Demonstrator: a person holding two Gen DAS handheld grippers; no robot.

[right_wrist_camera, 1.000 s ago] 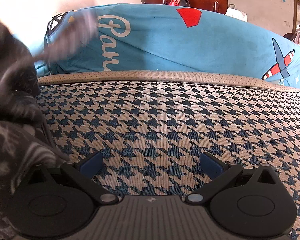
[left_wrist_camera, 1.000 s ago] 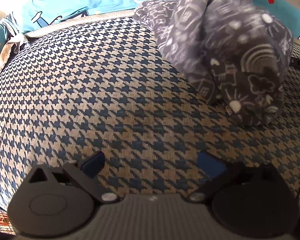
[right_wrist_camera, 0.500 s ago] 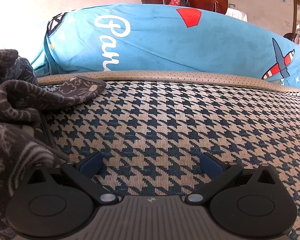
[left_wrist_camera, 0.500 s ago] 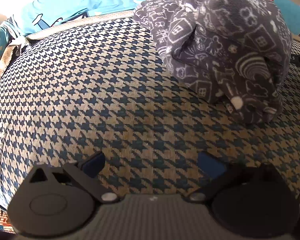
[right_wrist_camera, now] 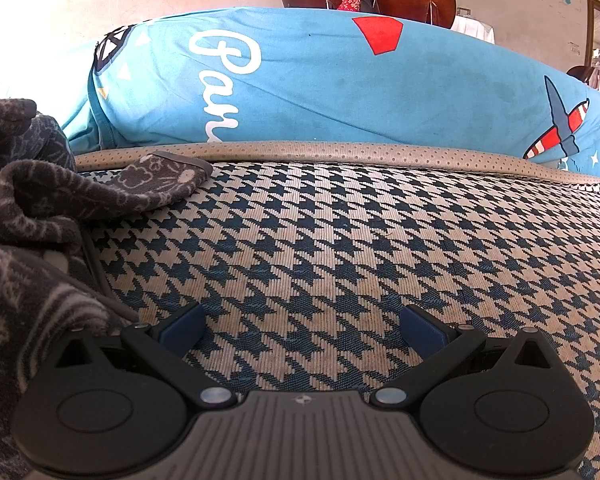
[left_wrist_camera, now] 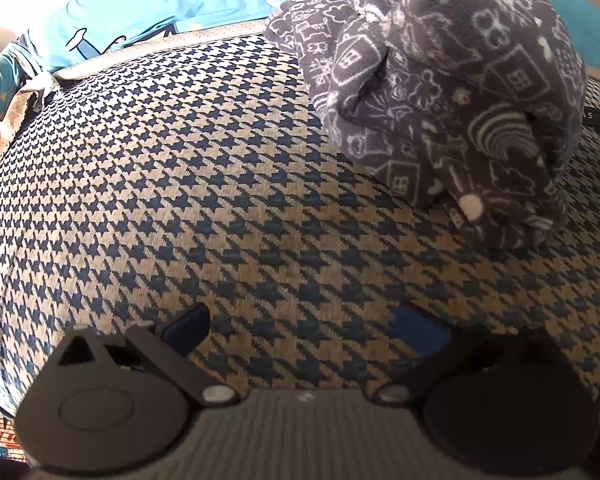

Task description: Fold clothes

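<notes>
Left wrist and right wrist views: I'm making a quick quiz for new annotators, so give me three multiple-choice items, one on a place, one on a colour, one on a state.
1. In the left wrist view, where does the grey printed garment lie on the houndstooth surface?
A. upper right
B. lower left
C. between the fingers

2. What colour is the bedding behind the surface?
A. yellow
B. bright blue
C. black

3. How do the left gripper and right gripper stand?
A. both shut on cloth
B. one open, one shut
C. both open and empty

Answers: 1 A, the crumpled heap sits upper right, away from the fingers. 2 B, blue cloth with white lettering and a red patch. 3 C, only bare pattern shows between each pair of pads.
</notes>
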